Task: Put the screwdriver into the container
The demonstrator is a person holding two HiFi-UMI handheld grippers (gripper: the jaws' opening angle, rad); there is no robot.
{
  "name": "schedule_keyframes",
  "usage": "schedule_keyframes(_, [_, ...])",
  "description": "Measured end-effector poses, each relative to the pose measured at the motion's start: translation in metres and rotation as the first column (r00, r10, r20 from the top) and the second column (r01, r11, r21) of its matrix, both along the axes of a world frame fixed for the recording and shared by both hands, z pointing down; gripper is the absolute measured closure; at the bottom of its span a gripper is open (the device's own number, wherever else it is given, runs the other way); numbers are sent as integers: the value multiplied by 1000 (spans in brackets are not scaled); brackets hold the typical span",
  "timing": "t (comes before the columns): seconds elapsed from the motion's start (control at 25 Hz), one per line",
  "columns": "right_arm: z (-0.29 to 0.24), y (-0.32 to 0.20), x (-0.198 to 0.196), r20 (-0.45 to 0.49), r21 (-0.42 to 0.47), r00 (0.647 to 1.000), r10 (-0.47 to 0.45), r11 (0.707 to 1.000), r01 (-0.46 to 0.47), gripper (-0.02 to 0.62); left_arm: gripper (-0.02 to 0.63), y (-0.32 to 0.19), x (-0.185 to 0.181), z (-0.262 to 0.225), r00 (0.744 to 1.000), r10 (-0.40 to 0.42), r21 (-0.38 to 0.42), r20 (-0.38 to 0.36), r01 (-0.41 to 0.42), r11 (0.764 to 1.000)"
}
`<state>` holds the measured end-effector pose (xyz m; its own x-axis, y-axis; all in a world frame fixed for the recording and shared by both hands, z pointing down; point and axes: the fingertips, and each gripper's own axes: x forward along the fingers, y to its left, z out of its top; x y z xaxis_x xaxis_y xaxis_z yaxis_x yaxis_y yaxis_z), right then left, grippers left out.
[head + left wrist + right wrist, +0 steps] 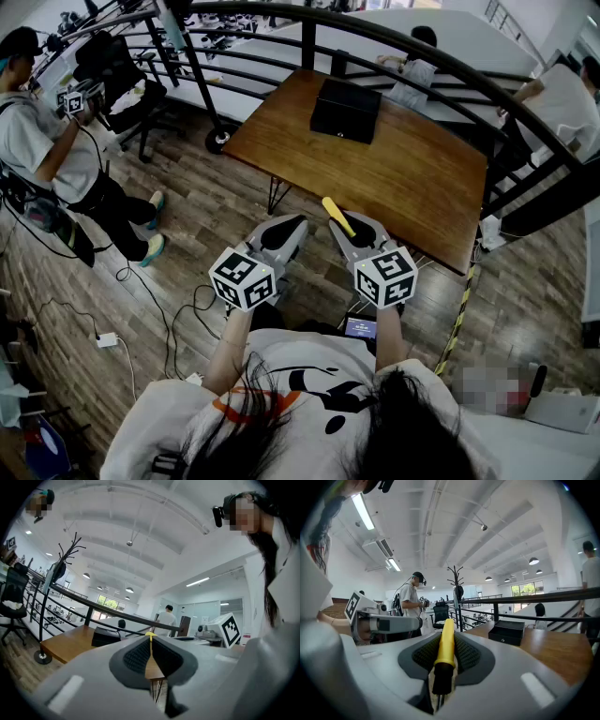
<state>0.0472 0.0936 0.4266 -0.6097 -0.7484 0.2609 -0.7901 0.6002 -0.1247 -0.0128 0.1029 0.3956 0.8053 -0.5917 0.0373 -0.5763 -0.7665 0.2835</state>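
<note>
Right gripper [446, 637] clamps the screwdriver [446, 649]; black container [346, 110] sits apart on table [427, 183].

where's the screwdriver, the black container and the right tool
screwdriver [445, 644], right gripper view, yellow handle
black container [345, 110], head view, its top
right tool [353, 230], head view, between its fingertips

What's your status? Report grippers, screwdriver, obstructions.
Left gripper shut, empty. Right gripper shut on screwdriver, yellow handle forward. Container across the table, not yet reached. Nothing between.
</note>
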Motion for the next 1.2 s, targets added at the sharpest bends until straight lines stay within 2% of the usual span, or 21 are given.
schedule_keyframes(0.28, [5,5,13,13,-3,1000,13,1000,-13,494,606,9,10,6,1000,6,-19,-3,-6,1000])
schedule_keyframes(0.64, [17,-10,5,0,-41,1000,-7,999,7,495,606,-6,5,13,1000,0,-41,-6,-1,999])
schedule_keyframes(0.88, [30,-55,-5,-18,-72,1000,4,997,-6,494,606,-52,-3,27,1000,28,-66,-7,-29,997])
schedule_keyframes(1.2, [24,-137,-29,-16,-84,1000,17,996,-19,494,606,-148,-29,14,999,50,-45,-8,-50,998])
